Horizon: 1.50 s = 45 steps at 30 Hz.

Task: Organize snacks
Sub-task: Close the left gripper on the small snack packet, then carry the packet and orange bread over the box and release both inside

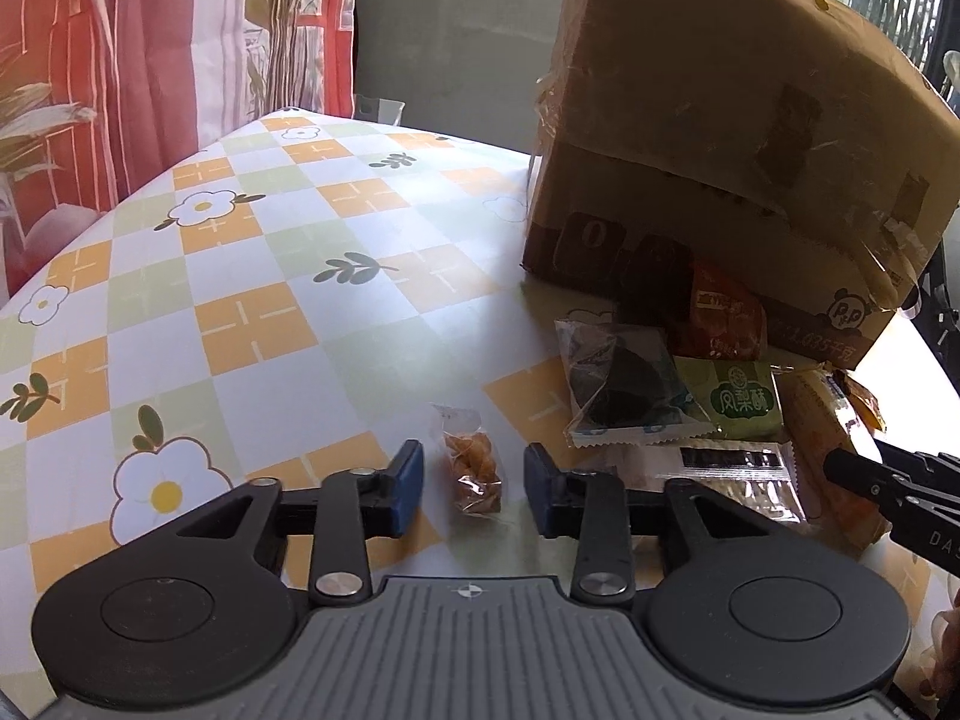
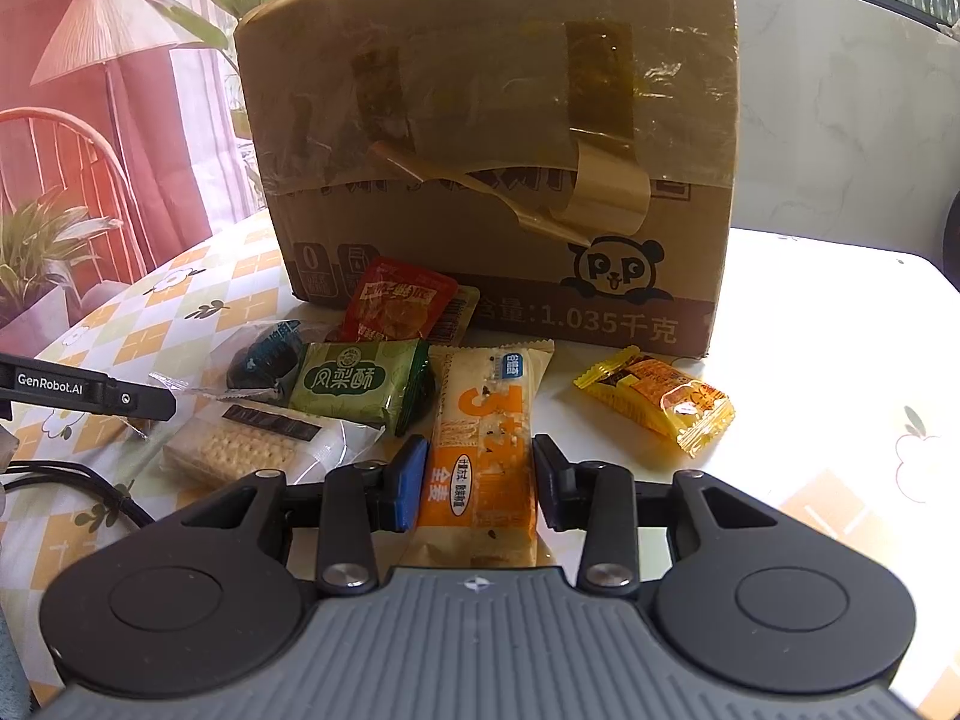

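In the left wrist view a small clear packet of golden snack pieces (image 1: pixel 474 468) lies on the checked tablecloth (image 1: pixel 252 276). My left gripper (image 1: pixel 474 480) stands open around it, a gap showing on each side of the packet. In the right wrist view my right gripper (image 2: pixel 478 480) is shut on an orange-and-white cracker bar (image 2: pixel 480 420), its pads against the bar's long edges. Just beyond lie a green pastry packet (image 2: pixel 354 384), a red packet (image 2: pixel 396 300), a dark cookie packet (image 2: pixel 264 360), a clear cracker pack (image 2: pixel 246 450) and a yellow candy packet (image 2: pixel 660 396).
A tall taped cardboard box (image 2: pixel 480 120) stands behind the snack pile, touching the red packet. A black cable (image 2: pixel 90 492) lies at the left of the right wrist view. Curtains and a chair stand past the table's far edge.
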Motion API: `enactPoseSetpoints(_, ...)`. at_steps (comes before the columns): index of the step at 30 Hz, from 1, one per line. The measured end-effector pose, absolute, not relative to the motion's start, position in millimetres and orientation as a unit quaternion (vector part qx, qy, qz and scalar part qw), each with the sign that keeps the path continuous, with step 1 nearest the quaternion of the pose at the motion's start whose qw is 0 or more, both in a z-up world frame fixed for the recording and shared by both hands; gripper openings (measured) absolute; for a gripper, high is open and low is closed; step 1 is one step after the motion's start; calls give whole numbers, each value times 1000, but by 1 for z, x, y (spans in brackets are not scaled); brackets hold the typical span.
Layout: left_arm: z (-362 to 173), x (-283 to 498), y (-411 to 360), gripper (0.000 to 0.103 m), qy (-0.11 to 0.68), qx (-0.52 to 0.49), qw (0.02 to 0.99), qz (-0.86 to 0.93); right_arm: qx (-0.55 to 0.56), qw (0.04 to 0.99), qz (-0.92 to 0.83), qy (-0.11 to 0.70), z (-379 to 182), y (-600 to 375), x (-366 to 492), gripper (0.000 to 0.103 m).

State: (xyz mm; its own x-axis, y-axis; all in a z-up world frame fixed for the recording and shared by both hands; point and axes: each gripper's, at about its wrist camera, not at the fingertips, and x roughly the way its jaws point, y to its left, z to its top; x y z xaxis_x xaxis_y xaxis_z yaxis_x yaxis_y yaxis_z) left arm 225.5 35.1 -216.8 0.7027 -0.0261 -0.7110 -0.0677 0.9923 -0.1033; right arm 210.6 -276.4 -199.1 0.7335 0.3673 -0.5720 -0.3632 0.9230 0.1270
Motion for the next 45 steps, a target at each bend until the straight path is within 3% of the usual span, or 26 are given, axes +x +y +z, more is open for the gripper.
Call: enactPoseSetpoints(45,-204,196,25,20,329,-48,941,-70,9,932,197,305,-197,-281,206,39)
